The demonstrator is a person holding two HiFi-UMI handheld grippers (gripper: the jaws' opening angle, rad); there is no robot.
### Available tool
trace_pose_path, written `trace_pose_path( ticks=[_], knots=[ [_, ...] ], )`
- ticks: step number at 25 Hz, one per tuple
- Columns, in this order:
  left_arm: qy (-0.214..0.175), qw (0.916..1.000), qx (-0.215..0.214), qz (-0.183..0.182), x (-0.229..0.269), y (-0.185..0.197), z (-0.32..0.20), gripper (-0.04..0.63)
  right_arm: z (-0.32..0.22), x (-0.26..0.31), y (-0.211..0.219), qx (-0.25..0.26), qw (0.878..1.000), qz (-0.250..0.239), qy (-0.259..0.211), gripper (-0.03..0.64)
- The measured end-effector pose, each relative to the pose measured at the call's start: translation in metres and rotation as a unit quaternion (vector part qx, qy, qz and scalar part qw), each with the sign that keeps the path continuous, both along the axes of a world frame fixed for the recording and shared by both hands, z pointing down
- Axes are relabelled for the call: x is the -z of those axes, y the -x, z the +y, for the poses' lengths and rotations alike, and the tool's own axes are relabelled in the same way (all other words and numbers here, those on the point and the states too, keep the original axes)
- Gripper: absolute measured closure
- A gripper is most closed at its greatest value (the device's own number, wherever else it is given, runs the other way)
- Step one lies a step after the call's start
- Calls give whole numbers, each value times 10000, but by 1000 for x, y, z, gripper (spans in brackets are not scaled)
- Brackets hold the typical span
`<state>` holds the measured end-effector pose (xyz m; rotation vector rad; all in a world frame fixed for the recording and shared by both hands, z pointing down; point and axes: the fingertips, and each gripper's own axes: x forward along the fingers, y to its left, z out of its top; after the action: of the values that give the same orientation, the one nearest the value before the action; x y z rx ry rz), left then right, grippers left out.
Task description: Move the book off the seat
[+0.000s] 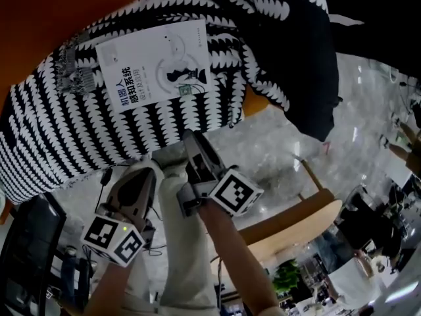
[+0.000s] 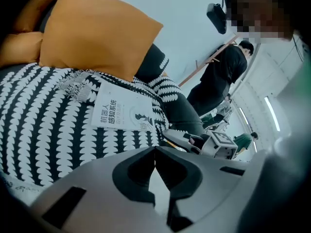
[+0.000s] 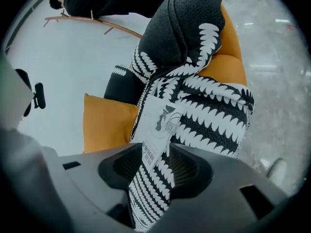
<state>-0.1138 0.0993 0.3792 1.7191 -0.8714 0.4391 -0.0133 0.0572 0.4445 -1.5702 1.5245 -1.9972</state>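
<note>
A white book [image 1: 154, 64] with black print lies flat on a black-and-white patterned blanket [image 1: 66, 130] spread over an orange seat [image 1: 39, 18]. My right gripper [image 1: 191, 137] hangs just below the book's near edge, apart from it. Its jaws stand open and empty, and the book [image 3: 158, 127] shows beyond the right gripper [image 3: 155, 149] on the blanket [image 3: 209, 115]. My left gripper [image 1: 150, 166] is lower left of it, further from the book. In its own view the left gripper [image 2: 155, 152] has its tips together, and the book [image 2: 121, 113] lies well ahead.
An orange cushion [image 2: 97, 33] leans behind the blanket. A dark grey knit cloth [image 3: 184, 23] drapes over the seat's far side. A person in black [image 2: 218, 76] stands in the background. A wooden chair [image 1: 289, 222] stands on the marble floor [image 1: 276, 157] to my right.
</note>
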Motion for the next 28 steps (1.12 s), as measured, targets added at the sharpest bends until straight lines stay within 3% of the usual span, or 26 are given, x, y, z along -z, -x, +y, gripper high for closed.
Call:
trace_pose_path(
  ticks=[9,18,24,28],
  knots=[
    [10,9999,165,22,-28,-7,-5,586,-16,-26,1,-391,9991,-153,3,462],
    [-189,9989,331,-272,-62,-3,-14,586,-38,-46,-2,-639,9975,-243,-187,462],
    [-129,9985,464,-243,-71,1,-20,586,-36,-62,-1,-752,9963,-395,-92,462],
    [-24,9977,680,-10,-75,-6,-26,586,-41,-72,0,-618,9973,-340,-190,462]
  ],
)
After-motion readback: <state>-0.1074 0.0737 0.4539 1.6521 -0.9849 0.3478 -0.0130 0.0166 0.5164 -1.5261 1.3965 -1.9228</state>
